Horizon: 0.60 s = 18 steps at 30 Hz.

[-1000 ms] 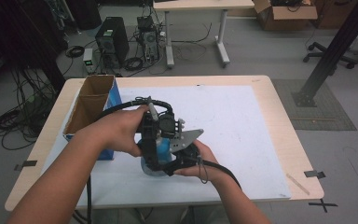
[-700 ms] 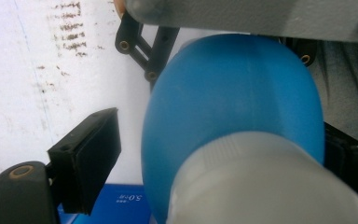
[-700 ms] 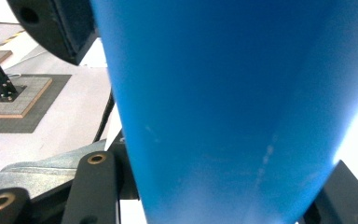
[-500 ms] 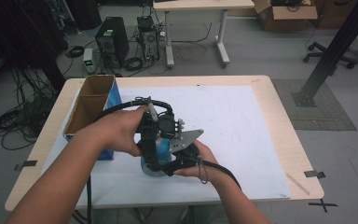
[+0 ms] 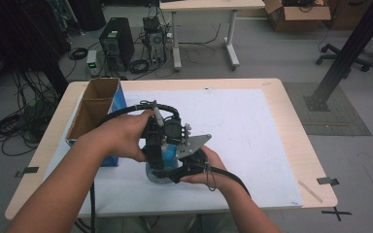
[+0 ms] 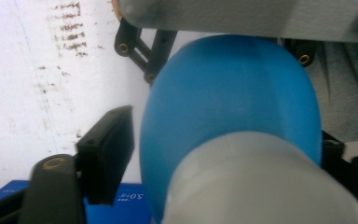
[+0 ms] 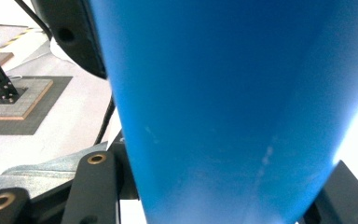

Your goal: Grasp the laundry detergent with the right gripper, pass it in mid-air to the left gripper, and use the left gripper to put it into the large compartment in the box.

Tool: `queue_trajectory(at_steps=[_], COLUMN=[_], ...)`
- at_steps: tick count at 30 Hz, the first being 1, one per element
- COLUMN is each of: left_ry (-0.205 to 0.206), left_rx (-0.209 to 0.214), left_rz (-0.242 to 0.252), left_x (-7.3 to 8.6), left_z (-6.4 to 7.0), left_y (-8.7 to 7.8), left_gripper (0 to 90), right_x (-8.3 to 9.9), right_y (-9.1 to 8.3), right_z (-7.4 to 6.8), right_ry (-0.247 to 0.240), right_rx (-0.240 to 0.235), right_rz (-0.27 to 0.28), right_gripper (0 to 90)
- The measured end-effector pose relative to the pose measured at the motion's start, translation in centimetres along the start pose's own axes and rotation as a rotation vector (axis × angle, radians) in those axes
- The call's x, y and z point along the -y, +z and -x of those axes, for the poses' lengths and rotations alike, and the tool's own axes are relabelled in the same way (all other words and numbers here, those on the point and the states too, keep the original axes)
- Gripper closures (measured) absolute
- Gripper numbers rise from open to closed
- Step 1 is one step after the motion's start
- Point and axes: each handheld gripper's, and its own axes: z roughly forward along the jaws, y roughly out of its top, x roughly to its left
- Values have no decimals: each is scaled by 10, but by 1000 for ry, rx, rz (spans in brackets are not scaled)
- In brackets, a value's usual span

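Note:
A blue bottle (image 5: 168, 156) with a pale cap (image 6: 261, 186) stands on the white sheet (image 5: 243, 121) near the table's front. My left gripper (image 5: 158, 166) comes down over it from above. In the left gripper view its left pad (image 6: 114, 156) stands a sliver away from the bottle's blue shoulder (image 6: 228, 107), and the right jaw is mostly hidden behind the bottle. My right gripper (image 5: 176, 173) reaches in low from the right, with the blue body (image 7: 223, 102) filling the space between its jaws and pressed against both.
An open cardboard box (image 5: 94, 109) with a blue side (image 6: 116, 205) stands just left of the bottle. The wooden table's edge (image 5: 301, 145) runs beyond the sheet. Cables trail from both grippers toward the person.

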Motion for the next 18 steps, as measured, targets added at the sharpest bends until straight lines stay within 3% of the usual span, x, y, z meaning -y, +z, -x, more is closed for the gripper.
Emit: queue_trajectory(at_steps=[6, 18], left_ry=[10, 8], left_rx=[34, 40], left_rz=[-4, -35], left_x=[0, -2], left_z=[0, 0], left_y=[0, 3], left_gripper=[374, 389], right_x=[0, 1], right_y=[-1, 0], right_z=[1, 1], right_ry=[1, 6], right_rx=[-2, -4], right_rz=[9, 0], right_gripper=[450, 450])
